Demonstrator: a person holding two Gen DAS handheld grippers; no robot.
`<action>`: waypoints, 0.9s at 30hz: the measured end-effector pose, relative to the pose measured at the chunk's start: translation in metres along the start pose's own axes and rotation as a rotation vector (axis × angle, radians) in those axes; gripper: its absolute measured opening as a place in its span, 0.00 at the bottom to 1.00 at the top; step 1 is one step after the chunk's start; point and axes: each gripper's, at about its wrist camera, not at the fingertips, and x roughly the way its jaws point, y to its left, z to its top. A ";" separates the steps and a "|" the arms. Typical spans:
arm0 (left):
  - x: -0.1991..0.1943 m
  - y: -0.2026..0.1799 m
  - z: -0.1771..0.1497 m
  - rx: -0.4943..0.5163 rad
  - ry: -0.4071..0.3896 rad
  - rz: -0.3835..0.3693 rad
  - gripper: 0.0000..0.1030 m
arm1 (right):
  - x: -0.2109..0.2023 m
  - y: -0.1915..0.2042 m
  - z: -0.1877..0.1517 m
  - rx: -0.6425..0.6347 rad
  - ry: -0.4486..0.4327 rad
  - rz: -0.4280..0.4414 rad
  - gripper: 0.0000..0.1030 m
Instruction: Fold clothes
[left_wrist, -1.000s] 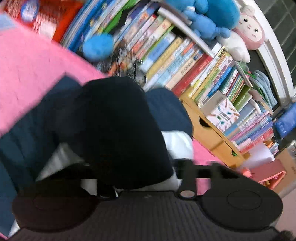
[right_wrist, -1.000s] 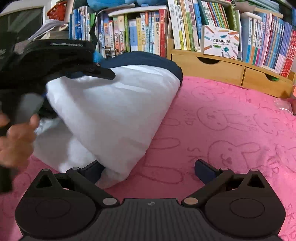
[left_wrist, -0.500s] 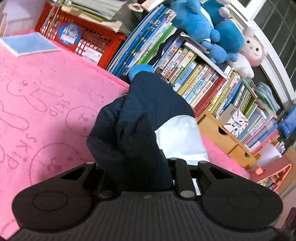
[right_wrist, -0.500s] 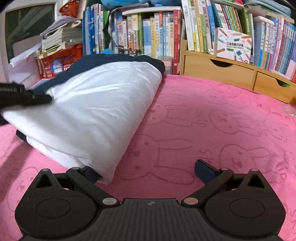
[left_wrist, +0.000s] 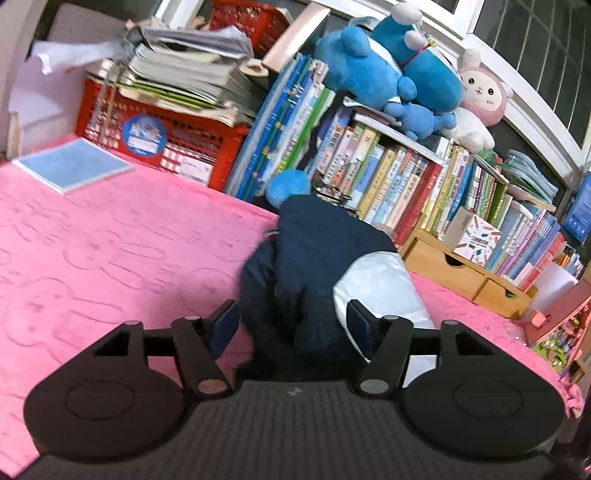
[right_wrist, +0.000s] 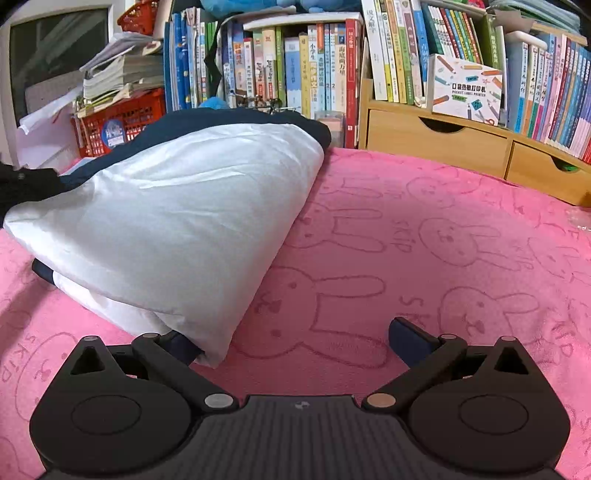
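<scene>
Pink blanket: covers the whole top, with bunny drawings and the word "SKIP" pressed into it again and again.
Back wall: rows of books at 12 o'clock in the right wrist view — most spine words are too small to read.
Wooden drawers: at 1 o'clock, under the books.
Little box: sits on the drawers and says "POCKET LABEL PRINTER".
Red basket: at 11 o'clock in the left wrist view, with a round blue sticker I cannot read and piles of paper on top.
Plush toys: blue ones and a pink bunny on top of the books.
Folded clothes: a navy and white bundle lying on the blanket, at 10 o'clock in the right wrist view.
Left gripper: jaws opening — navy cloth sits between them, pads not pressing it.
Right gripper: spread wide, its left finger tucked under the white corner.
</scene>
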 end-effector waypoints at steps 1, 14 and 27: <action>-0.001 0.001 -0.002 0.010 0.004 0.003 0.68 | -0.001 0.003 0.000 -0.012 -0.007 -0.013 1.00; -0.007 0.025 -0.024 -0.003 0.055 0.025 0.74 | -0.021 0.129 -0.025 -0.633 -0.282 -0.103 1.00; -0.015 0.058 -0.030 -0.153 0.065 -0.034 0.83 | 0.005 0.173 0.017 -0.682 -0.336 0.042 0.34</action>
